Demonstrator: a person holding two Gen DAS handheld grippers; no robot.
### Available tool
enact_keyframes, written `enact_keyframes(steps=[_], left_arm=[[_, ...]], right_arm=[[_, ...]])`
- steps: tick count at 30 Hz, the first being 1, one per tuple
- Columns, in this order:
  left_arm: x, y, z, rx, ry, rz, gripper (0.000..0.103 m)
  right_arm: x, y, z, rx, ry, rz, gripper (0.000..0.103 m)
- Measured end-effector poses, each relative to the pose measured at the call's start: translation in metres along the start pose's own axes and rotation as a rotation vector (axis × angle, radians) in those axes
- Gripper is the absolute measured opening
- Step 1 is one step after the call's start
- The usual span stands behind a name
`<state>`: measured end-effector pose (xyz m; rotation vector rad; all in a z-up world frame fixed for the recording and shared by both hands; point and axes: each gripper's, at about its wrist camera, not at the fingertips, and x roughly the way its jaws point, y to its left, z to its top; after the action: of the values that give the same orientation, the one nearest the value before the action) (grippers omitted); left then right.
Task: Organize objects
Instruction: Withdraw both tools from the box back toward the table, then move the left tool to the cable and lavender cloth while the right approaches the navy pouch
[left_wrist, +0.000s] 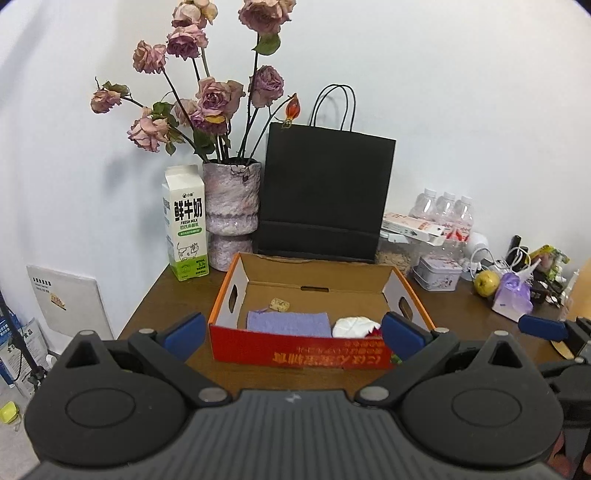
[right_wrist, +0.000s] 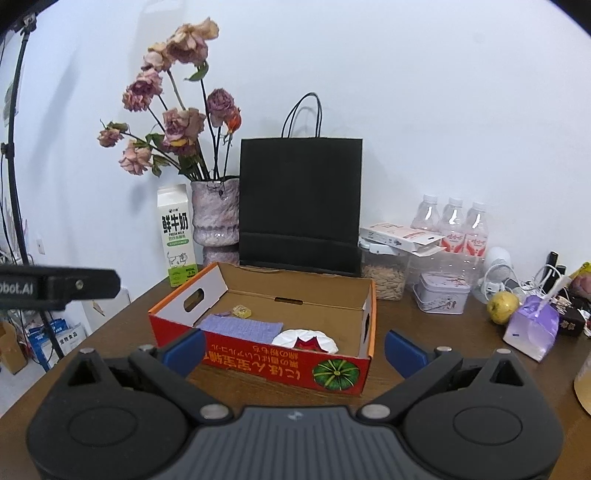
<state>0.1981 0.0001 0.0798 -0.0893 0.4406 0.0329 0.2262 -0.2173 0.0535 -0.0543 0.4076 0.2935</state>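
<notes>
Milk carton (left_wrist: 185, 221), green and white, is seen upright at the back left corner of the brown wooden table (left_wrist: 461, 321), just beside a mottled pink vase (left_wrist: 231, 206) of dried roses (left_wrist: 212, 98). A black paper bag (left_wrist: 325, 199) is stood against the wall to the right of the vase. In front of it an open orange cardboard box (left_wrist: 314, 349) is placed; inside, a purple cloth (left_wrist: 289, 323) is laid flat at the left, a small yellow packet (left_wrist: 279, 304) is found behind it, and a white round item with a red patch (right_wrist: 308, 340) is set to the cloth's right. The left gripper (left_wrist: 293, 332) is held with its blue pads spread wide, nothing between them, the box's near wall framed in the gap. The right gripper (right_wrist: 293, 349) is likewise held apart and empty, just before the box. Farther right, a small tin (right_wrist: 441, 293), three water bottles (right_wrist: 452, 225), a yellow-green fruit (right_wrist: 502, 301) and a purple carton (right_wrist: 532, 326) are gathered near the wall.
</notes>
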Motion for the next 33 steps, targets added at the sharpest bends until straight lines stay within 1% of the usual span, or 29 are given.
enact_keyframes(steps=[6,17,23,33], left_arm=[[-0.023,-0.003,-0.018,0.02,0.0,-0.005,0.103],[-0.054,-0.006,-0.054,0.006,0.008,-0.034,0.103],[-0.068,-0.009,-0.072,-0.004,0.01,-0.042,0.103],[-0.085,-0.011,-0.101,-0.028,0.021,-0.034,0.103]], right_arm=[[-0.028,-0.007,-0.014,0.017,-0.02,-0.01,0.103],[-0.069,-0.014,-0.046,0.019,-0.027,-0.033,0.103],[-0.09,-0.022,-0.066,0.051,-0.039,-0.036,0.103],[-0.112,-0.033,-0.096,0.063,-0.015,-0.03,0.103]])
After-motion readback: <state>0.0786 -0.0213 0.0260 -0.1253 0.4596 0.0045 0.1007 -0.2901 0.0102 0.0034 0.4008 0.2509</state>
